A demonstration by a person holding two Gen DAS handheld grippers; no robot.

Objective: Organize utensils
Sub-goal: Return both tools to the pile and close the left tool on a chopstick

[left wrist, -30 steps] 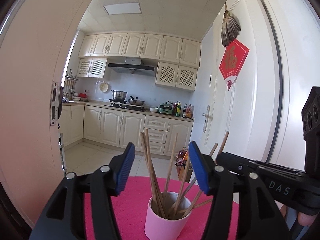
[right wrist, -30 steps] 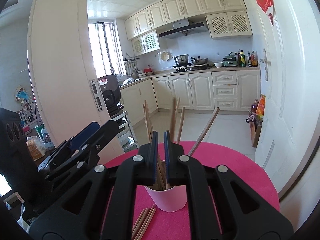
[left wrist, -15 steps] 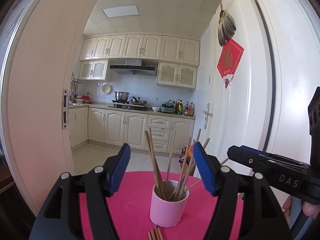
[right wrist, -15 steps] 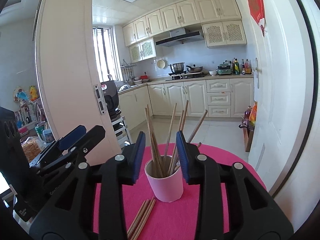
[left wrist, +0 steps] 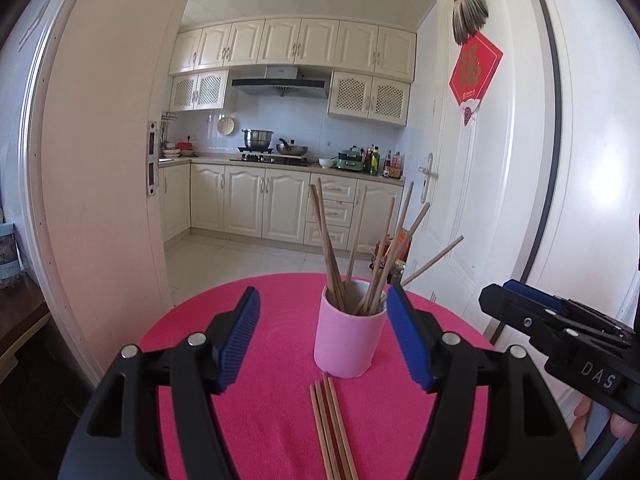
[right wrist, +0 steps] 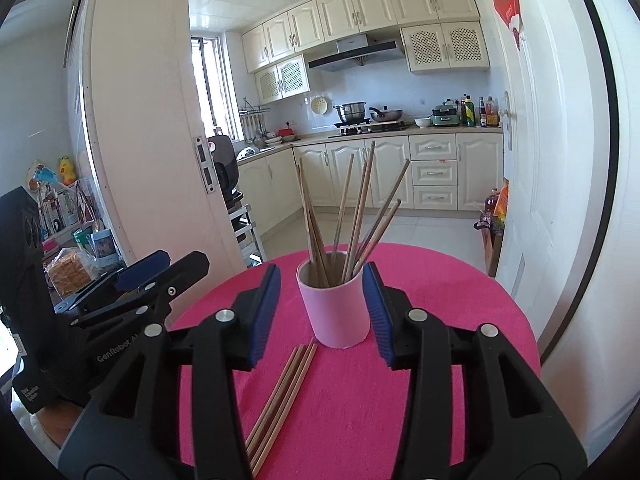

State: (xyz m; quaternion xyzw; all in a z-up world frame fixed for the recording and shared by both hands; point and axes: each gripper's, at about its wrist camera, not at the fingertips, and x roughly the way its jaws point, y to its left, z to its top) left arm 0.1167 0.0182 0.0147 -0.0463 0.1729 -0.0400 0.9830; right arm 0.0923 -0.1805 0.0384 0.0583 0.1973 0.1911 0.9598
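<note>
A pink cup (left wrist: 349,336) stands on the round pink table (left wrist: 276,408) and holds several wooden chopsticks (left wrist: 362,240). It also shows in the right wrist view (right wrist: 334,314) with its chopsticks (right wrist: 352,216). A few loose chopsticks (left wrist: 330,428) lie flat in front of the cup, also seen in the right wrist view (right wrist: 280,396). My left gripper (left wrist: 328,340) is open and empty, a little short of the cup. My right gripper (right wrist: 324,312) is open and empty, its pads level with the cup's sides and apart from it.
The table's far edge (right wrist: 400,248) drops to a tiled kitchen floor. An open door (left wrist: 100,184) stands at the left and a white door (left wrist: 500,200) at the right. A shelf with clutter (right wrist: 68,248) is at the far left.
Both grippers have pulled back from the cup and lowered. The right gripper has opened from shut. The loose chopsticks have come into the left wrist view.
</note>
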